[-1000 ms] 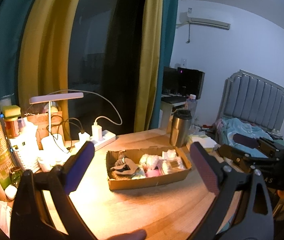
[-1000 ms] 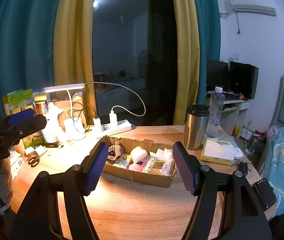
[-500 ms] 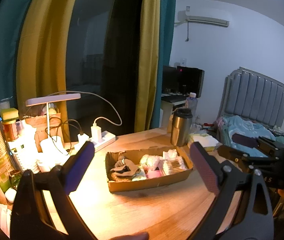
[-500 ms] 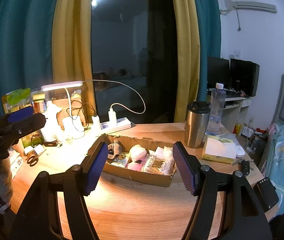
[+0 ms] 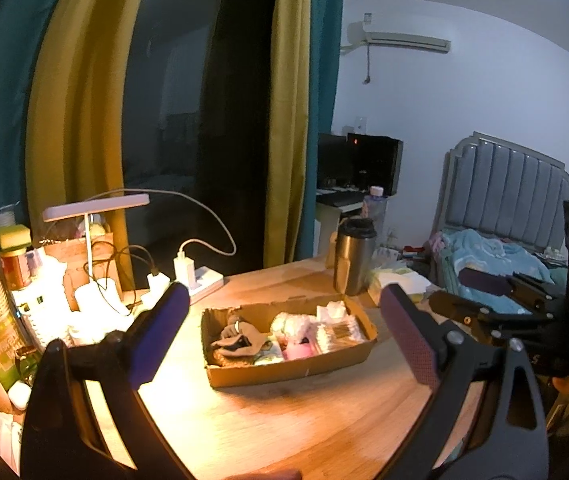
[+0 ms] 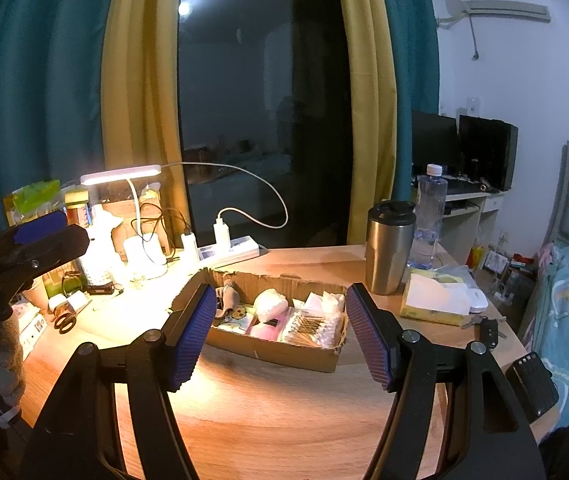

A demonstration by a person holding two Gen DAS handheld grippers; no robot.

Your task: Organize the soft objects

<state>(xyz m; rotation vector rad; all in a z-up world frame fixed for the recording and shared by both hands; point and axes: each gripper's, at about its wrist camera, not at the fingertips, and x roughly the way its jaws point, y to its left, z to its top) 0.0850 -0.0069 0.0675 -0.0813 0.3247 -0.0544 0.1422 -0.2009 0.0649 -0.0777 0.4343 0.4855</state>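
A shallow cardboard box lies on the round wooden table. Inside it lie a grey sock, a white fluffy bundle, a pink item and a pack of cotton swabs. My left gripper hovers short of the box, open and empty. Facing the box from the near side, my right gripper is also open with nothing in it. Each gripper shows at the edge of the other's view.
A lit desk lamp, power strip with chargers and cluttered bottles stand at the back left. A steel tumbler, water bottle and tissue box sit at the right. Scissors lie left. A bed is beyond.
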